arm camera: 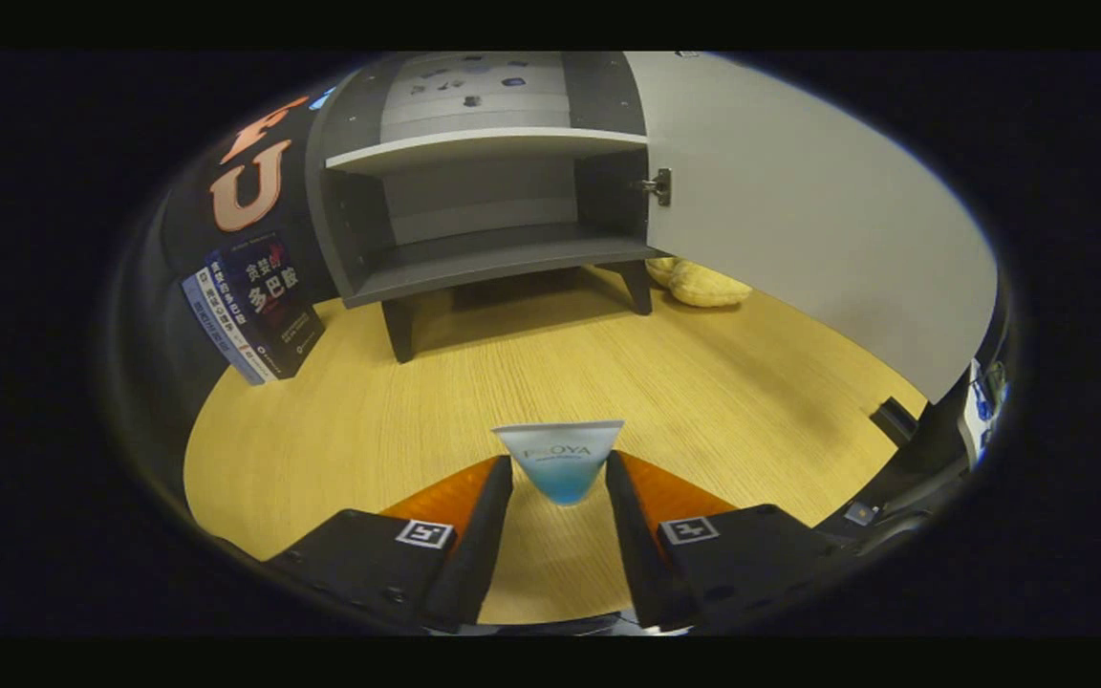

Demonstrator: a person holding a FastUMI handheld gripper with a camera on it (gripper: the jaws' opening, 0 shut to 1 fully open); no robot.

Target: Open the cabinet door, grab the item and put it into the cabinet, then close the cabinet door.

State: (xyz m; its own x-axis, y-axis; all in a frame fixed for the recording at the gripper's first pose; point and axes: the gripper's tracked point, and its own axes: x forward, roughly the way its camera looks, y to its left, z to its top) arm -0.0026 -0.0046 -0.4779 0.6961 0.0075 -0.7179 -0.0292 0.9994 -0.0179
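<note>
One tube (560,463), blue fading to white and printed "PROYA", stood between the fingertips of the gripper (560,478), which pinched it from both sides. Beyond lay a yellow wood-grain tabletop (359,420). At its far edge the grey cabinet (484,191) stood with its door (799,210) swung wide. Books (254,306) with Chinese titles leaned at the far left; a yellow plush (703,284) lay behind the door.

The gripper (560,478) has two wedge-shaped fingers (484,535) that taper toward their tips. Each rises from a dark, blocky base, and each base carries a small square marker (424,533) — a black pattern on white — on its top face. A few round screw holes dot the near housing.
</note>
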